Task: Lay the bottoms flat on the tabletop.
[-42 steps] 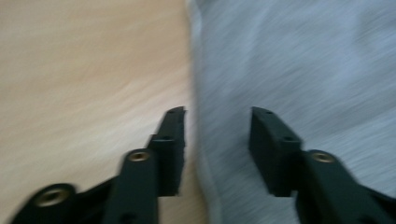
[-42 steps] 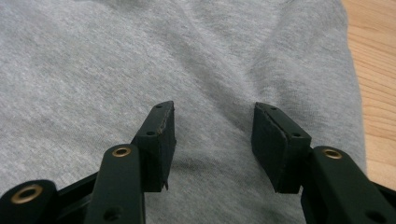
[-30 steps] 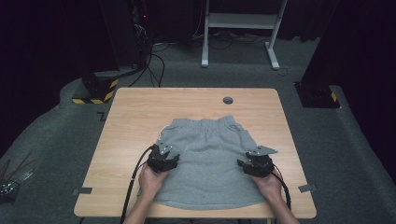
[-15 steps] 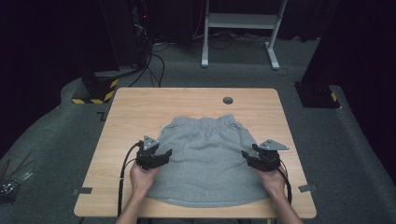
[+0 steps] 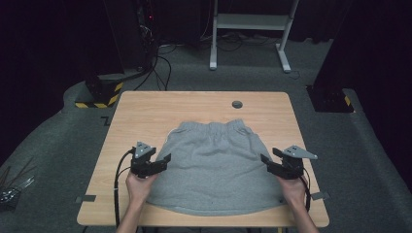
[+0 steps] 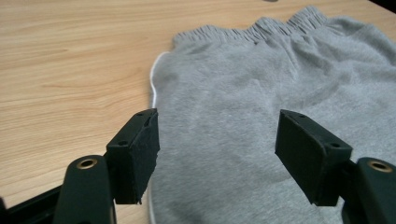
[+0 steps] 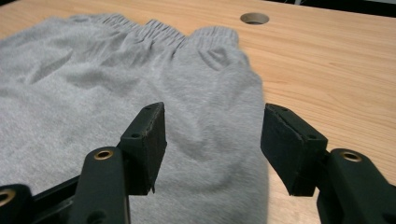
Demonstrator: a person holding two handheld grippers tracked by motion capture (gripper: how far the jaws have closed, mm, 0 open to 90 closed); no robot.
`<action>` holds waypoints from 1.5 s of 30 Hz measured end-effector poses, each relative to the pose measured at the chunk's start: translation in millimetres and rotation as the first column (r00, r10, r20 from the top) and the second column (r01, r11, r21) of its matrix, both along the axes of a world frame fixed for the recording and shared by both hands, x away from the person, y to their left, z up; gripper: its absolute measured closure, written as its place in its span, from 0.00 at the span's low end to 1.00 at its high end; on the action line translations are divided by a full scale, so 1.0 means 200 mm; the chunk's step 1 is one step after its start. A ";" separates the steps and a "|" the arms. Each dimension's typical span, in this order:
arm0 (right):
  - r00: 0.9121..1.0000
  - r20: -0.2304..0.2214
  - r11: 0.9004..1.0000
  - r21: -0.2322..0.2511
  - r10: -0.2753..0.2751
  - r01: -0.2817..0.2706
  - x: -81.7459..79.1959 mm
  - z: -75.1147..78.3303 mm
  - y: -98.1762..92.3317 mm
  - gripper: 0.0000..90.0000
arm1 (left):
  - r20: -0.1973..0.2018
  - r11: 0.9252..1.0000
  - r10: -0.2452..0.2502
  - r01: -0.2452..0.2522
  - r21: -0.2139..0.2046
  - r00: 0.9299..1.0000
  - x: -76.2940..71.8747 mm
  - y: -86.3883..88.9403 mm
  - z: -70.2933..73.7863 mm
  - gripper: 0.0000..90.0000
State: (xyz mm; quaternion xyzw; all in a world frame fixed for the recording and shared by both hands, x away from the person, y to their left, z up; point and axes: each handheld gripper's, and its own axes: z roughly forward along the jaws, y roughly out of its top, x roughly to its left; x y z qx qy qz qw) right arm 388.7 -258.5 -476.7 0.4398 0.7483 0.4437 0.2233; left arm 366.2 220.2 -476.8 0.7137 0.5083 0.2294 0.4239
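The grey fleece garment with the gathered elastic waistband point(image 5: 214, 167) is lying flat on the light wooden table point(image 5: 145, 109), a little nearer your edge than the far one. Its waistband is pointing away from you, toward the small round grommet hole point(image 5: 237, 104) in the tabletop, and its wide curved hem is facing you, just short of the near table edge. So its long axis is running from you toward the far side, and the cloth is widening as it comes your way.

You are holding your left gripper point(image 5: 166, 159) at the garment's left edge. Its jaws have just been opening and are standing wide apart; in the left gripper view point(image 6: 217, 158) the cloth edge is lying below and between the pads point(image 6: 140, 154), with nothing pinched, so it is released.

You are holding your right gripper point(image 5: 265, 159) at the garment's right edge. Its jaws have also just been opening, and in the right gripper view point(image 7: 212, 149) they are spread wide over the folded side of the cloth, gripping nothing.

Both cables are trailing back along your forearms.
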 end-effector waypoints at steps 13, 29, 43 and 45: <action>0.999 0.003 0.999 0.040 -0.032 0.032 -0.03 0.03 -0.10 0.42 | 0.000 0.999 0.033 -0.033 0.007 0.999 -0.07 0.09 -0.02 0.33; 0.996 0.013 0.995 0.048 -0.084 0.083 -0.10 0.01 -0.20 0.42 | 0.006 0.996 0.086 -0.086 0.006 0.996 -0.15 0.22 -0.06 0.33; 0.986 -0.044 0.987 -0.002 -0.160 0.160 -0.15 -0.10 -0.28 0.43 | -0.024 0.989 0.134 -0.132 0.061 0.991 -0.18 0.24 -0.16 0.33; 0.985 -0.056 0.986 -0.015 -0.166 0.165 -0.15 -0.13 -0.28 0.43 | -0.034 0.988 0.143 -0.141 0.069 0.989 -0.17 0.25 -0.18 0.34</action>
